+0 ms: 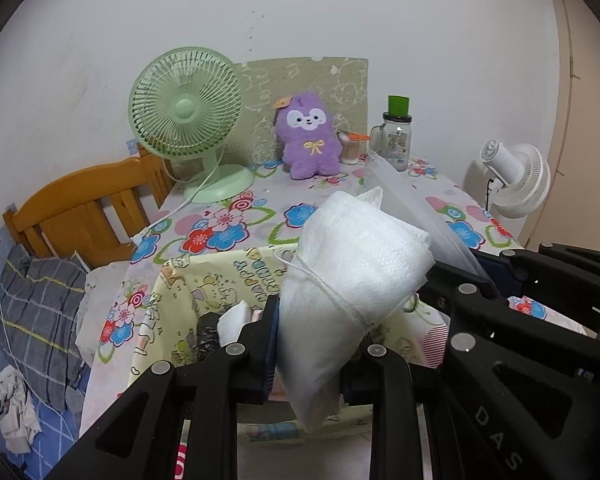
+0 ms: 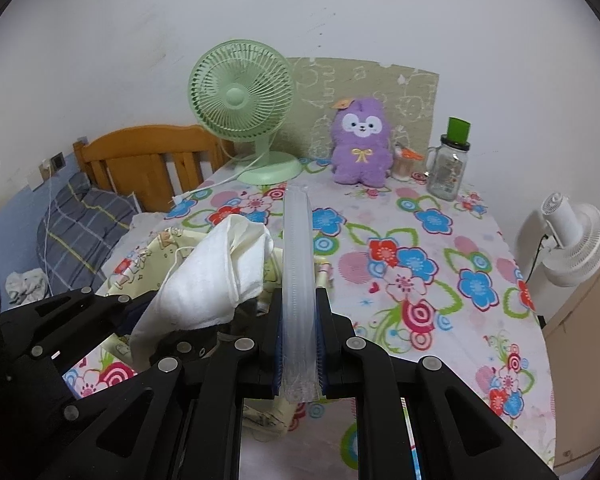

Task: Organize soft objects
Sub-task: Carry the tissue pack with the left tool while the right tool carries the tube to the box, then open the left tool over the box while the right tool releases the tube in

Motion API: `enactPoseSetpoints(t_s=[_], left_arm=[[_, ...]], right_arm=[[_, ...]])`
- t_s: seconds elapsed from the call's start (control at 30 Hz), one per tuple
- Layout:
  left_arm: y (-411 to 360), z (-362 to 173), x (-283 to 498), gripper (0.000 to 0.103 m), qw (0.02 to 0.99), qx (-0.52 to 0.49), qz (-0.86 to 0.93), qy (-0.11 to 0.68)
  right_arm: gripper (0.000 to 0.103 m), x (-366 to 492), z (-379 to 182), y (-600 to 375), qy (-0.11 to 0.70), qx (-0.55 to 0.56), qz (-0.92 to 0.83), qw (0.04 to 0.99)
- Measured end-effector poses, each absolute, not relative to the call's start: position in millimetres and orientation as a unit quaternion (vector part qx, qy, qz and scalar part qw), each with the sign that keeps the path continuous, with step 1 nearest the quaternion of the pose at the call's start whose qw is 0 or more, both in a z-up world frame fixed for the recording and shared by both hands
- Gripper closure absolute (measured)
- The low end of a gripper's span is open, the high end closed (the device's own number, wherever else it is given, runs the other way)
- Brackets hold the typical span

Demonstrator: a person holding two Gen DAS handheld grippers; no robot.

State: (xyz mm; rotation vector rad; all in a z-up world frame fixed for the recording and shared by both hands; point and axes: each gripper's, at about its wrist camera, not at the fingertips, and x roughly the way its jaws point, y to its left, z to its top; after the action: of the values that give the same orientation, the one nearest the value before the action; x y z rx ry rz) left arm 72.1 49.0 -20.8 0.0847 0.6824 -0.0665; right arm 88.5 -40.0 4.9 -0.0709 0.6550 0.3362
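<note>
My left gripper (image 1: 308,356) is shut on a folded white cloth (image 1: 352,280) with a thin string around it, held above a yellow cartoon-print fabric bin (image 1: 204,280). The cloth also shows in the right wrist view (image 2: 212,280). My right gripper (image 2: 298,344) is shut on a clear plastic zip bag (image 2: 297,264), held edge-on and upright beside the cloth. The bag also shows in the left wrist view (image 1: 416,212). A purple plush toy (image 1: 310,138) sits at the back of the table, and shows in the right wrist view (image 2: 362,142) too.
The table has a flowered cloth (image 2: 420,264). A green desk fan (image 1: 188,120) stands back left with its cord. A glass jar with green lid (image 1: 396,136) and a small cup stand back right. A white fan (image 2: 572,236) is right of the table; a wooden bed (image 1: 84,208) is left.
</note>
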Motion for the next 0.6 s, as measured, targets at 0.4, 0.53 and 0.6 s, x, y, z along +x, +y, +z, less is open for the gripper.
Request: enactPoseSetpoints(t_s=[0.4,0.53,0.6], left_arm=[[81,-38,84,0.079,0.934,0.031,-0.007,0.355],[90,-46,87,0.077,0.931,0.031,0.004,0.365],[94,-49,89,0.075,0.929,0.03,0.008,0.368]], right_arm=[[0.088,100,-8,-6,0.337,-0.05,0.188,0.921],[0.088,102,-15,3,0.343,-0.05,0.204,0.916],[0.088,104,-17,8,0.348,-0.05,0.209,0.913]])
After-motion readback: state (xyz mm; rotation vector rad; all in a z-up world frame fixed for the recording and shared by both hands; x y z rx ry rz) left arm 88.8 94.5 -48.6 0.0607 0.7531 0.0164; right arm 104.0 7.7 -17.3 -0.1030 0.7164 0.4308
